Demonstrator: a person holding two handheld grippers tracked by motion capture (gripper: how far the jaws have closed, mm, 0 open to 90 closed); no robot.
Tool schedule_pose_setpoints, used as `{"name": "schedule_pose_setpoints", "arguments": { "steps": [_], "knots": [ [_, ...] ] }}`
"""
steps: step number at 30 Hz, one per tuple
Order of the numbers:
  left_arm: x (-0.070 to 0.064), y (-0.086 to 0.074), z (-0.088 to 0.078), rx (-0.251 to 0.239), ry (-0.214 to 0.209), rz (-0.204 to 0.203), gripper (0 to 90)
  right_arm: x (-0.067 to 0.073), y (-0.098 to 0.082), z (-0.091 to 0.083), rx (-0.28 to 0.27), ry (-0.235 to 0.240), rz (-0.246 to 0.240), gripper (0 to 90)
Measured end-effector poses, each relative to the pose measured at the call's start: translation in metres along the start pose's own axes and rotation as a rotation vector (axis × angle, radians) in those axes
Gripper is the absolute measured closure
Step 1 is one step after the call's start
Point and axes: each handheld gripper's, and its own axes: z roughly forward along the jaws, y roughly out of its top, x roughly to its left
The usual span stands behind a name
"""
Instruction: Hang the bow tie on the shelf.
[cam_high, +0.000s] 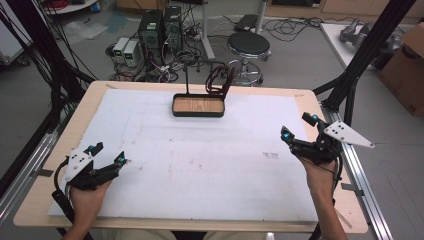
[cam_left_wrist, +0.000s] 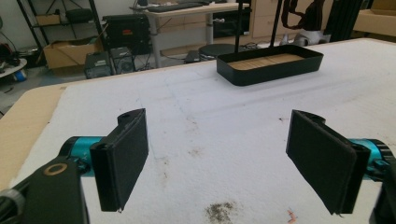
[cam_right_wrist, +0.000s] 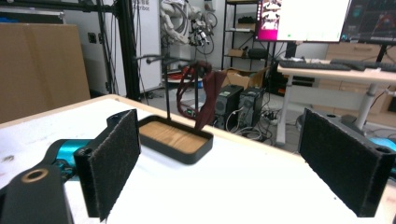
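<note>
Two claws spread wide, holding nothing.
The right gripper view shows dark red straps (cam_right_wrist: 205, 91) hanging over the tray (cam_right_wrist: 175, 140) mid-frame; its wooden floor is bare. Left gripper (cam_high: 107, 154) and right gripper (cam_high: 298, 125) sit low.

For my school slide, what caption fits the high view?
Two open grippers rest apart; a tray waits beyond.

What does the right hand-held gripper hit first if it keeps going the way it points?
Probably the black tray of the stand: in the right gripper view it sits between the open right hand-held gripper jaws, across bare white mat. Depth is unclear, and it sits slightly left of centre.
</note>
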Motion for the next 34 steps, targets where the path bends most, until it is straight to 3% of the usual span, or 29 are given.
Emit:
{"name": "schedule_pose_setpoints", "arguments": {
  "steps": [7, 18, 26, 34],
  "knots": [
    [0.0, -0.001, 0.001, 0.007, -0.002, 0.005, 21.3, 0.005, -0.036, -0.009, -0.006, 0.006, 0.009, 11.7],
    [0.0, -0.001, 0.001, 0.008, -0.002, 0.005, 21.3, 0.025, -0.06, -0.019, -0.033, 0.029, -0.003, 11.4],
    [-0.001, -0.001, 0.002, 0.013, 0.001, 0.008, 21.3, 0.031, -0.088, -0.017, 0.009, 0.046, 0.041, 11.3],
    [0.0, -0.002, 0.002, 0.019, -0.003, 0.004, 21.2, 0.03, -0.091, -0.016, 0.019, 0.05, 0.044, 11.4]
  ]
}}
